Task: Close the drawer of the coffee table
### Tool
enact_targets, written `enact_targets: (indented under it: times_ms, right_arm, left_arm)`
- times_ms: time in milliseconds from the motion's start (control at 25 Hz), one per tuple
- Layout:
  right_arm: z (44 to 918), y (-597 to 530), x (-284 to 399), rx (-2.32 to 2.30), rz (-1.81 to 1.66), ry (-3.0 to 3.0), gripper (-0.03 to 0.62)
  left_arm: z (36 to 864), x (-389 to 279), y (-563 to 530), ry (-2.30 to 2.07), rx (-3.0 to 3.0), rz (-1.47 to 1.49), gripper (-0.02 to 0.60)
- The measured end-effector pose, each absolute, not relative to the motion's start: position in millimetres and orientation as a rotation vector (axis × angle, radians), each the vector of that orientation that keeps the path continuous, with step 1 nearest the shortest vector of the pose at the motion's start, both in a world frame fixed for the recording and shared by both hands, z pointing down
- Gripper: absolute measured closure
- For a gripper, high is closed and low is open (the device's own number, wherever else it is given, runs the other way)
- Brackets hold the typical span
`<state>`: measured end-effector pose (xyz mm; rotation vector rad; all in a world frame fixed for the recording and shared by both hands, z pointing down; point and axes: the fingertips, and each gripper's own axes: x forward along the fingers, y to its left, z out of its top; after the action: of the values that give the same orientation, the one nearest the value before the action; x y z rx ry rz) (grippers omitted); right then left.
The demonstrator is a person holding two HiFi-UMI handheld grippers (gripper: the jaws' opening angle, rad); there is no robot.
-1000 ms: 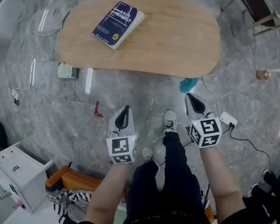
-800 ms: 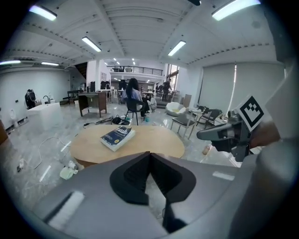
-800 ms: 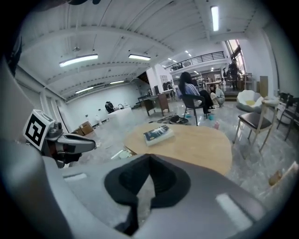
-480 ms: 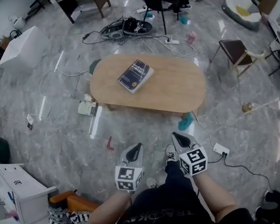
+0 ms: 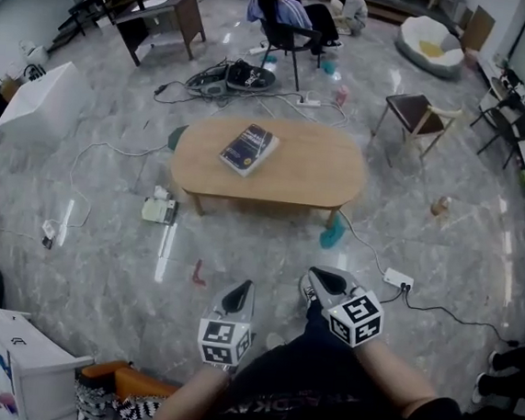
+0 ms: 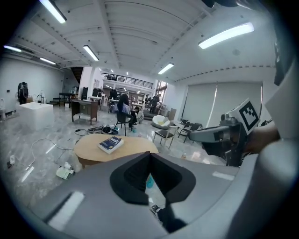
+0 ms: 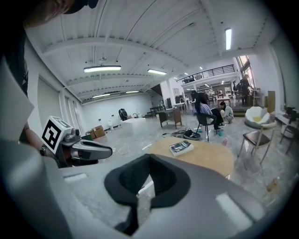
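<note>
The oval wooden coffee table (image 5: 303,176) stands on the marble floor well ahead of me, with a blue book (image 5: 249,149) lying on its left half. I see no drawer standing out from its near side. My left gripper (image 5: 243,288) and right gripper (image 5: 314,276) hang low in the head view, both shut and holding nothing, far short of the table. In the left gripper view the shut jaws (image 6: 149,156) point toward the table (image 6: 91,148) and book (image 6: 111,144). The right gripper view shows its shut jaws (image 7: 149,158) before the table (image 7: 208,158).
Cables and a white power strip (image 5: 398,280) trail across the floor on the right. A teal object (image 5: 332,232) sits by the table's near right leg. A chair (image 5: 420,113) stands at the back right, a white cabinet (image 5: 8,355) at the lower left, and a seated person (image 5: 286,13) behind.
The head view has risen and widened, so the table looks smaller and farther. Both grippers have lifted and drawn back from the table, still shut.
</note>
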<state>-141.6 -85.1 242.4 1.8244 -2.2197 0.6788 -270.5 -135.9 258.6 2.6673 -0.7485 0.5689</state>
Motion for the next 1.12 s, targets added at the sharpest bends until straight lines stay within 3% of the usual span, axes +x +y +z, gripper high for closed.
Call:
enact_targets:
  times_ms: [480, 1120]
  right_arm:
    - [226.3, 13.3, -177.2, 1.724, 0.677, -2.264, 0.594]
    - [236.4, 117.3, -116.9, 1.543, 0.740, -2.370, 0.593]
  left_arm:
    - [238.0, -280.5, -39.0, -0.691, 2.650, 0.544, 0.576]
    - [240.6, -171.5, 77.1, -0.690, 2.617, 0.579, 0.575]
